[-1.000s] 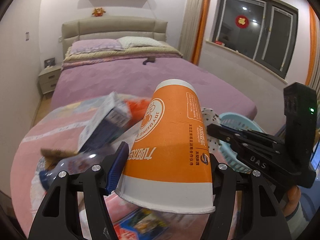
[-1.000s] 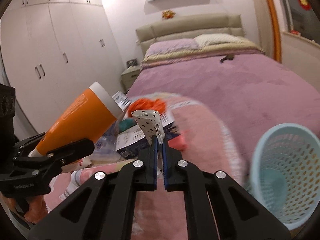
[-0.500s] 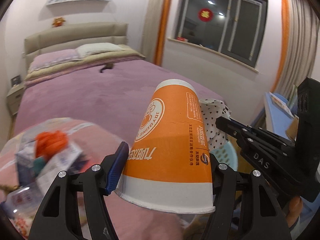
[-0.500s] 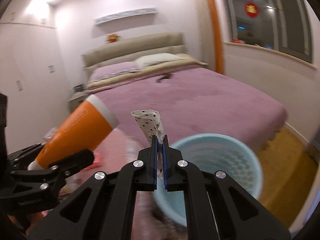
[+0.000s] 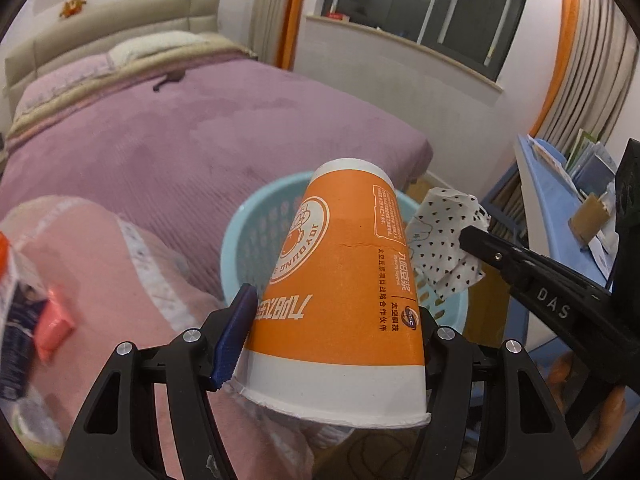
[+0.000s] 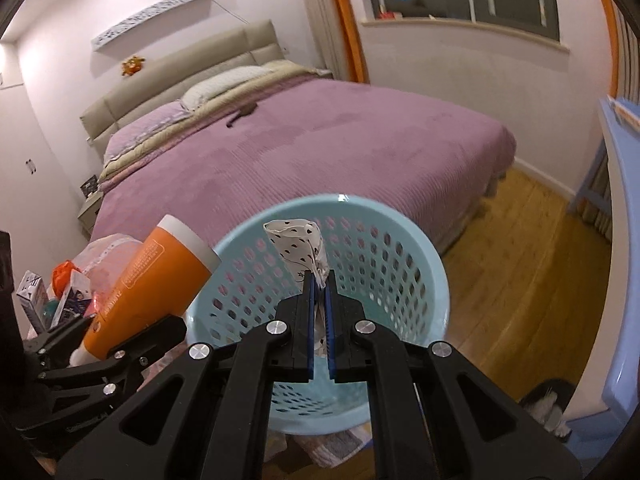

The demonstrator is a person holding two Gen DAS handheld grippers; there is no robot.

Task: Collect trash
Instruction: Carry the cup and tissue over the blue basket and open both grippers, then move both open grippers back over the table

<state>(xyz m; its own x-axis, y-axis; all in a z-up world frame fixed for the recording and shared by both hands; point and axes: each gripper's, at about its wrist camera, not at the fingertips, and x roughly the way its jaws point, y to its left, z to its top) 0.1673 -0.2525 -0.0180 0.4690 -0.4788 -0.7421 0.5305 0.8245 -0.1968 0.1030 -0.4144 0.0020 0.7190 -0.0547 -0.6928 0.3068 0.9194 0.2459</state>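
Both grippers grip trash: left gripper (image 5: 336, 340) clamps the orange cup (image 5: 344, 280); right gripper (image 6: 319, 280) pinches spotted paper (image 6: 298, 246) above the basket (image 6: 436, 280).

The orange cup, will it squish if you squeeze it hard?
Probably: the orange cup looks like thin paper, and its rim already looks bent. It seems empty, so likely light. Its round tapered sides might slip from the left gripper.

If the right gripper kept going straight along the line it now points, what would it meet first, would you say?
Most likely the light blue basket. The right gripper, shut on the spotted paper, points down into the basket's open mouth, so it would probably meet the perforated inner wall or the bottom, though depth is hard to judge.
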